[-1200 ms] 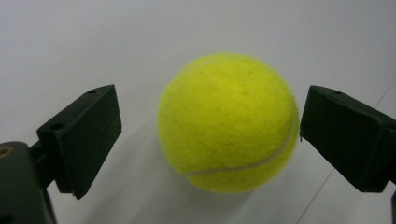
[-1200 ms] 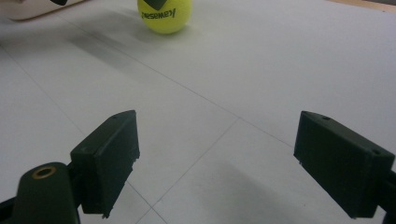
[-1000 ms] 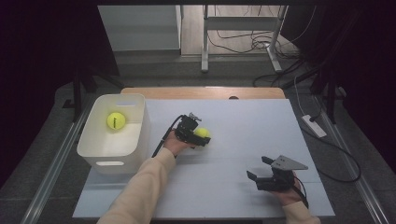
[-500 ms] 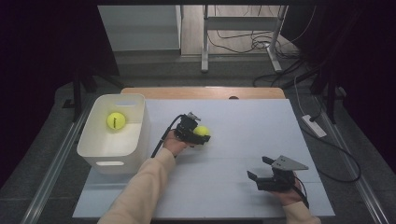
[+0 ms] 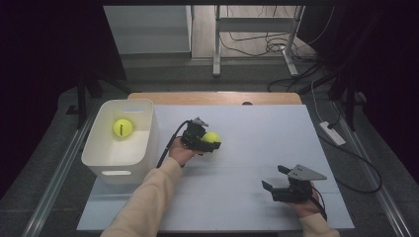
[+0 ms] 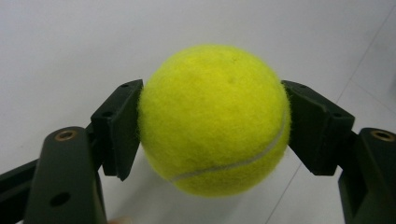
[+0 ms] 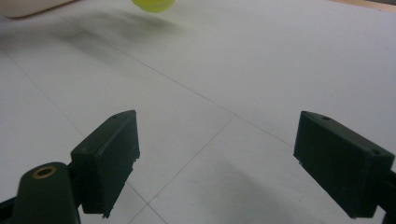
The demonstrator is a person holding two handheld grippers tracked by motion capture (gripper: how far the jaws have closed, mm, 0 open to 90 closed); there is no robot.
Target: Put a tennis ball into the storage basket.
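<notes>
- The work in hand looks like moving tennis balls into the white bin (image 5: 129, 157) at the left of the counter (image 5: 257, 148); the step now is the pick-up of the tennis ball (image 5: 212, 138) near the middle of the white surface
- To do it well, I judge the ball should be lifted straight up first, high enough to pass over the bin's near right wall, then carried left and let go only once it is well inside the rim
- The grip should stay steady on the way: the ball is round and fuzzy, so it could roll out if the jaws ease off or the hand tilts sharply
- A 2nd tennis ball (image 5: 122, 128) already lies in the far part of the bin, so there is room beside it
- The left hand-held gripper (image 5: 203, 141) is clenched on the ball; its jaws have just been closing, and in the left gripper view both black pads (image 6: 122, 126) press the ball's sides at about its widest part, with the ball (image 6: 214, 119) centred between them
- The right hand-held gripper (image 5: 276, 186) rests at the near right of the counter, well apart from the ball; its jaws stand wide and hold nothing, with bare white surface between the pads (image 7: 112, 156)
</notes>
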